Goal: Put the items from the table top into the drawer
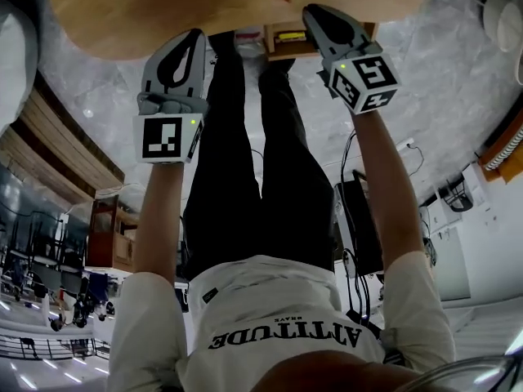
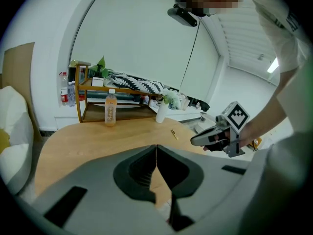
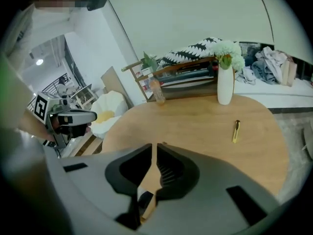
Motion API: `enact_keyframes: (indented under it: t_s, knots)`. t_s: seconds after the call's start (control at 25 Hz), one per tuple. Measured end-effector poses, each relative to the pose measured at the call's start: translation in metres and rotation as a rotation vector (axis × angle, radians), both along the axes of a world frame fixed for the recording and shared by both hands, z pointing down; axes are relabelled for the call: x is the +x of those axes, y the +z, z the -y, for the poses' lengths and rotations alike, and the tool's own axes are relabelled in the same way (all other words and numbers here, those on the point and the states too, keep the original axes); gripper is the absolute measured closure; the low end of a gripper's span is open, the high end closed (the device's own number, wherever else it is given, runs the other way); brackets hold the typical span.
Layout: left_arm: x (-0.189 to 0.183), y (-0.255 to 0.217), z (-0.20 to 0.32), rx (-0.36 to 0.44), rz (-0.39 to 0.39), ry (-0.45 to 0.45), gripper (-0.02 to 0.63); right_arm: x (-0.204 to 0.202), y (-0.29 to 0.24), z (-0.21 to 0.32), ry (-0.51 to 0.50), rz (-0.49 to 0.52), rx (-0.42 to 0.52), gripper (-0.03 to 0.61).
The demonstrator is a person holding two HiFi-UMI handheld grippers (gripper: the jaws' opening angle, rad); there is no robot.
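Observation:
A round wooden table (image 1: 147, 15) lies ahead of both grippers. On it are a small yellow pen-like item (image 3: 235, 131), also seen in the left gripper view (image 2: 173, 134), an orange drink bottle (image 2: 111, 107) and a white vase of flowers (image 3: 225, 84). My left gripper (image 2: 156, 148) is shut with nothing in it, over the table's near edge. My right gripper (image 3: 154, 146) also looks shut and empty, over the near edge. A wooden drawer-like box (image 1: 286, 41) with something yellow inside shows under the table edge between the grippers.
A low wooden shelf (image 2: 93, 102) with bottles, a plant and patterned cloth stands behind the table. A white cushion (image 3: 110, 109) lies to the table's left. The person's legs (image 1: 245, 162) stand between the grippers. Cables and boxes are on the floor at right.

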State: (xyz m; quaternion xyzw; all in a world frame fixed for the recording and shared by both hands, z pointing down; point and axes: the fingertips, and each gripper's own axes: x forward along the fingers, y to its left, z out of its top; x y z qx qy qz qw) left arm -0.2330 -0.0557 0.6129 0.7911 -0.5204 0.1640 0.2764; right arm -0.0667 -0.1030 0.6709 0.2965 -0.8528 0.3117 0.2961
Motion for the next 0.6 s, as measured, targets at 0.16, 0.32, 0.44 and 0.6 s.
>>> enact_keyframes:
  t_s: [0.16, 0.32, 0.44, 0.6]
  knots:
    - [-0.004, 0.029, 0.002, -0.038, -0.017, 0.002, 0.592, -0.006, 0.034, 0.004, -0.020, -0.035, -0.004, 0.525]
    - [-0.001, 0.058, 0.002, -0.047, -0.039, 0.034, 0.592, -0.005, 0.066, 0.005, -0.029, -0.065, -0.025, 0.506]
    - [-0.004, 0.071, 0.002, -0.052, -0.033, 0.052, 0.591, -0.009, 0.085, 0.003, -0.050, -0.095, -0.034, 0.488]
    - [-0.001, 0.086, 0.006, -0.067, -0.051, 0.057, 0.592, -0.010, 0.123, 0.003, -0.048, -0.117, -0.091, 0.468]
